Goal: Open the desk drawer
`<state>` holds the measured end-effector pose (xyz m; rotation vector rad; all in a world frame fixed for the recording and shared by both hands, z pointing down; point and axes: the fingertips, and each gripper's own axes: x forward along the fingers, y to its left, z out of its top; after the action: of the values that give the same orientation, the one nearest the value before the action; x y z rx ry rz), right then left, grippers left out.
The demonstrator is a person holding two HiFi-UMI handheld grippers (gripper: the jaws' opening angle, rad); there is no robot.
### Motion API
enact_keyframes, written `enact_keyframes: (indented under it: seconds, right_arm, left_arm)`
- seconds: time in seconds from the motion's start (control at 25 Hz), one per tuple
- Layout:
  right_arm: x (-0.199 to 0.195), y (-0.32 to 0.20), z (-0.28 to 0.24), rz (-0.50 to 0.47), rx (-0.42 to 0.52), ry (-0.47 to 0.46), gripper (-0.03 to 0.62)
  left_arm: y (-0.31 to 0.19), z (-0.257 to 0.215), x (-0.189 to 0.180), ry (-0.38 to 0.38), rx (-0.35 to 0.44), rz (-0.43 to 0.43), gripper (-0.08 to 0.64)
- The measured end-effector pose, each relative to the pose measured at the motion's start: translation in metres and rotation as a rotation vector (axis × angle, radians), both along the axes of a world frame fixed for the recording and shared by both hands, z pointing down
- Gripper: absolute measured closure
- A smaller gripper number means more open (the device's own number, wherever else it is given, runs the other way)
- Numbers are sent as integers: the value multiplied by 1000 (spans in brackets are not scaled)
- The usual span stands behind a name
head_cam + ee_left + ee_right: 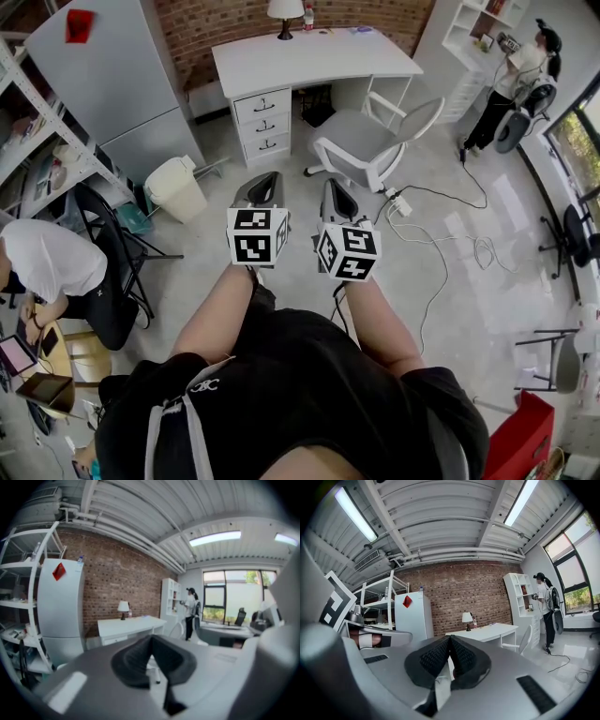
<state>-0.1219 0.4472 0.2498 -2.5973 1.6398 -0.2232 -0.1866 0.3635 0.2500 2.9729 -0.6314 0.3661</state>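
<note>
A white desk [309, 58] stands against the brick wall across the room, with three stacked drawers [263, 123] under its left end, all closed. The desk also shows in the left gripper view [129, 626] and the right gripper view [485, 633]. My left gripper [265, 184] and right gripper [336, 194] are held side by side in front of me, well short of the desk. Both have their black pads pressed together with nothing between them, as seen at the left gripper [151, 641] and the right gripper [450, 642].
A white swivel chair [375, 141] stands in front of the desk. A bin [178, 187] and grey cabinet [112, 80] are left of it. Cables [441, 239] lie on the floor at right. One person [511, 80] stands far right; another [52, 272] sits at left.
</note>
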Motion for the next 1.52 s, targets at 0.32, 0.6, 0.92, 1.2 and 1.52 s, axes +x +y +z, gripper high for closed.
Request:
enact_keyframes:
  seconds: [0.32, 0.6, 0.92, 1.2, 1.52]
  right_arm:
    - [18, -22, 5, 0, 0, 35, 594]
    - [60, -84, 21, -3, -32, 44, 592]
    - [123, -198, 37, 0, -75, 37, 594]
    - [174, -288, 34, 20, -94, 7, 594]
    - [206, -362, 39, 23, -127, -10, 594]
  left_arm:
    - [-27, -4, 20, 21, 38, 8, 560]
    - [-86, 12, 60, 24, 30, 11, 560]
    - [-202, 30, 130, 18, -32, 29, 560]
    - [-301, 27, 180, 13, -100, 39, 560]
    - [-375, 26, 208, 38, -119, 41, 560]
